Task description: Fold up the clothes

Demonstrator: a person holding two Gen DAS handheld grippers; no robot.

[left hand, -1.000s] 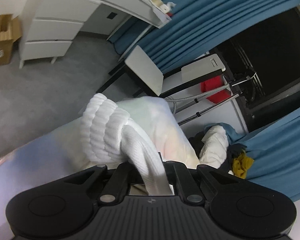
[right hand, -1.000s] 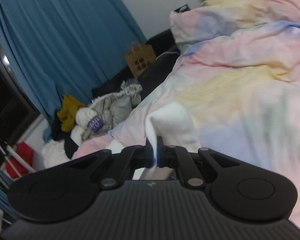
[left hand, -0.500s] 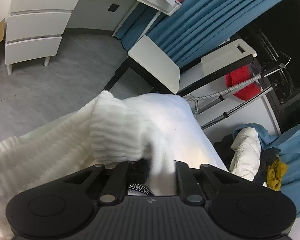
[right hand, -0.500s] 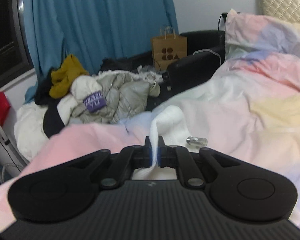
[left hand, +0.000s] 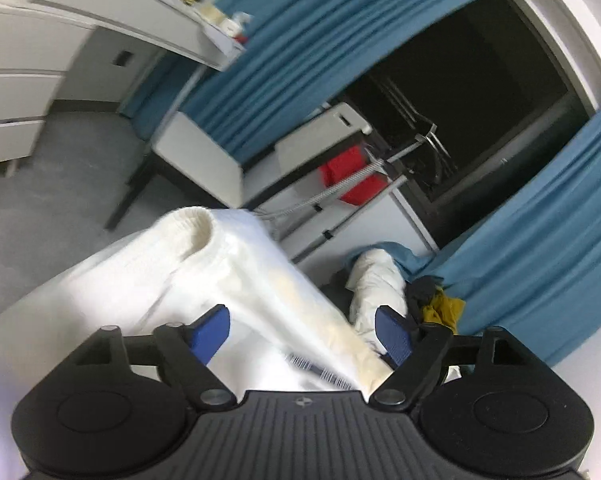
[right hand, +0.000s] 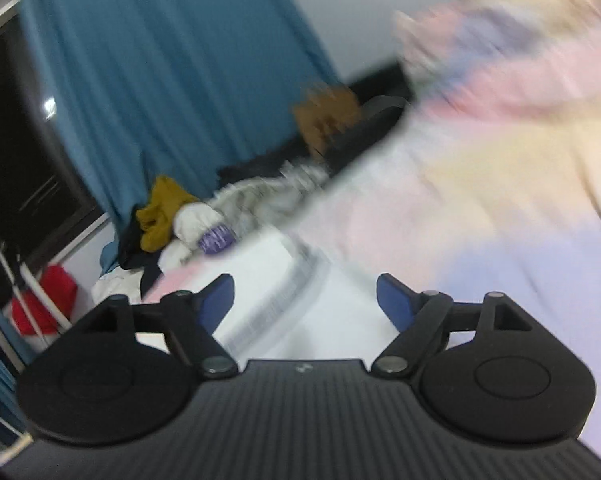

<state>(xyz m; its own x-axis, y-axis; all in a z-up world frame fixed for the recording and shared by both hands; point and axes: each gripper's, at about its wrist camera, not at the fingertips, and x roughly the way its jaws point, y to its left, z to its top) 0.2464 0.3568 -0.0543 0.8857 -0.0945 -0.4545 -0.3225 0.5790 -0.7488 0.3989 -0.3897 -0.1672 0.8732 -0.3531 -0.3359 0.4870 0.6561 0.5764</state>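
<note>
White knit sweater (left hand: 220, 280) fills the lower middle of the left wrist view, a thick ribbed roll with a rounded cuff or hem end at the centre left of the frame, its long axis running from that rolled end down and to the right toward the camera. At the far left of that view stands a white set of drawers (left hand: 8, 96), then grey floor, then a white chair (left hand: 204, 160) in the middle, and blue curtains (left hand: 308, 40) sweeping across the top toward a dark window on the right. The left gripper (left hand: 302, 330) has its blue pads (left hand: 210, 330) spread wide apart, gripping nothing; the sweater lies between and beyond them, passing closer to the right-hand pad, though I cannot tell whether the cloth touches it. In the right wrist view, which is badly smeared by motion, a blue curtain again takes the left, a heap of clothes (right hand: 188, 224) with a mustard piece sits left of centre, and a pastel bed cover (right hand: 500, 160) spreads over the right half. White fabric (right hand: 284, 300), most likely the same sweater, lies in the lower middle of that frame, on the bed cover. The right gripper (right hand: 304, 300) is likewise released, its pads wide and holding nothing, with the white cloth directly ahead between them. Both grippers look about equally near; I would judge the left the better placed, since the roll's long axis points almost straight into its open jaws, so a short push forward and a squeeze would catch it.
</note>
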